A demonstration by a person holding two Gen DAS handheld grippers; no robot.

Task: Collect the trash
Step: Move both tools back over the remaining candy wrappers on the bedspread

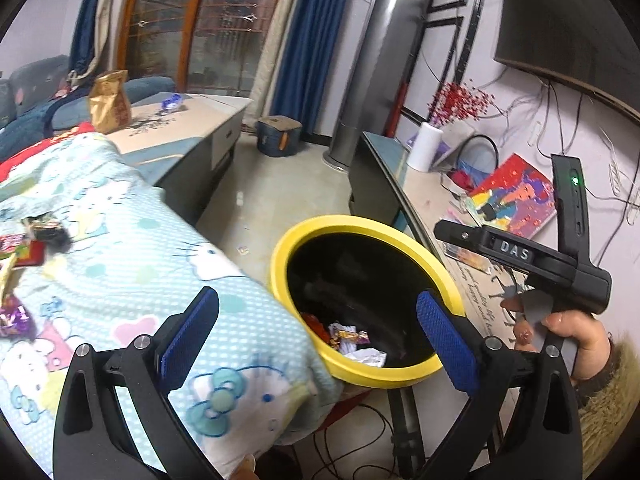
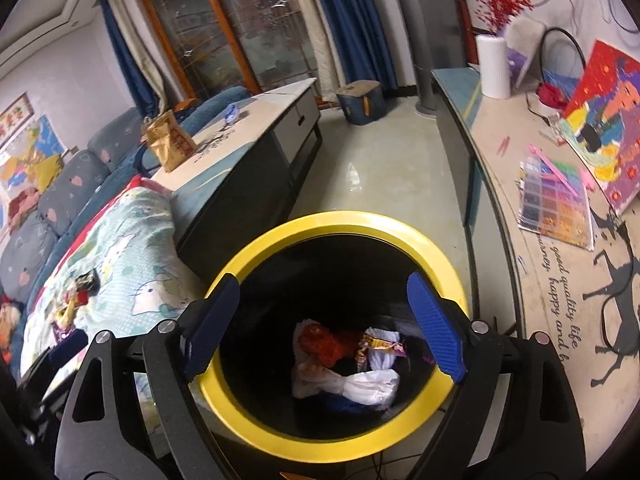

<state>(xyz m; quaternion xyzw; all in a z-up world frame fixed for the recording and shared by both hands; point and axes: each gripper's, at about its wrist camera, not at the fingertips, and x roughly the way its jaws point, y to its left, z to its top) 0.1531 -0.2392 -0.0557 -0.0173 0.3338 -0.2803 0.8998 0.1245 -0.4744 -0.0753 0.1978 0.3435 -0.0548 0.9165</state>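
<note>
Left wrist view: the left gripper (image 1: 316, 328) is spread wide, holding nothing, above the blanket (image 1: 120, 280) beside the yellow-rimmed bin (image 1: 362, 224); wrappers (image 1: 32, 240) lie far left.

Right wrist view: the right gripper (image 2: 324, 320) hangs released over the bin (image 2: 340, 220), trash (image 2: 348, 364) inside.

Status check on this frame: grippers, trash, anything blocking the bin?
Both hand-held grippers, left and right, open and empty. Right over yellow-rimmed bin, wrappers inside. More wrappers on the blanket. Bin mouth unobstructed.

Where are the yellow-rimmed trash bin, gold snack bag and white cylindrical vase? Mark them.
Yellow-rimmed trash bin (image 2: 344, 222): right wrist view, far rim.
Gold snack bag (image 1: 109, 102): left wrist view, bag's middle.
White cylindrical vase (image 2: 495, 65): right wrist view, vase's body.
</note>
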